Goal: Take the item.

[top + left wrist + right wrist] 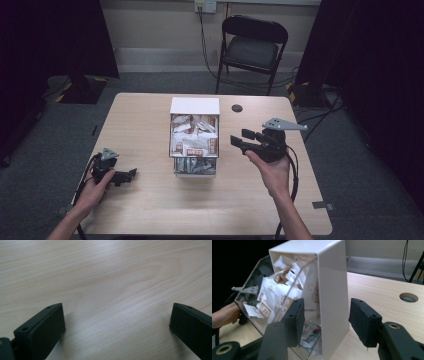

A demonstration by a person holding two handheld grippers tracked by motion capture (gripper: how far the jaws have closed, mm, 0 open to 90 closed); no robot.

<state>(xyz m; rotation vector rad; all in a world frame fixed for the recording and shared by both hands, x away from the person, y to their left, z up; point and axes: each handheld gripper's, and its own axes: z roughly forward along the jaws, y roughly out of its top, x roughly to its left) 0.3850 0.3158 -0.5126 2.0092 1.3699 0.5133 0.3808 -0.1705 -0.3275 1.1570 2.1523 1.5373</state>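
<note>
A dispenser box (pixel 195 106) with a white top and back and clear front stands at the middle of the table; several white and brown sachets (pixel 192 142) fill it, and more lie in its bottom opening (pixel 195 166). My right gripper (pixel 241 138) hangs open just right of the box, jaws pointing at it. In the right gripper view the open right gripper (pixel 327 301) frames the box's white side wall (pixel 329 272) without touching it. My left gripper (pixel 131 174) rests low at the table's front left. In its own view the left gripper (pixel 117 307) stands wide open over bare wood.
The wooden table (pixel 145 120) has a round cable hole (pixel 237 108) behind the box on the right. A black folding chair (pixel 252 47) stands beyond the far edge. Through the clear box wall I see the other hand (pixel 224 315).
</note>
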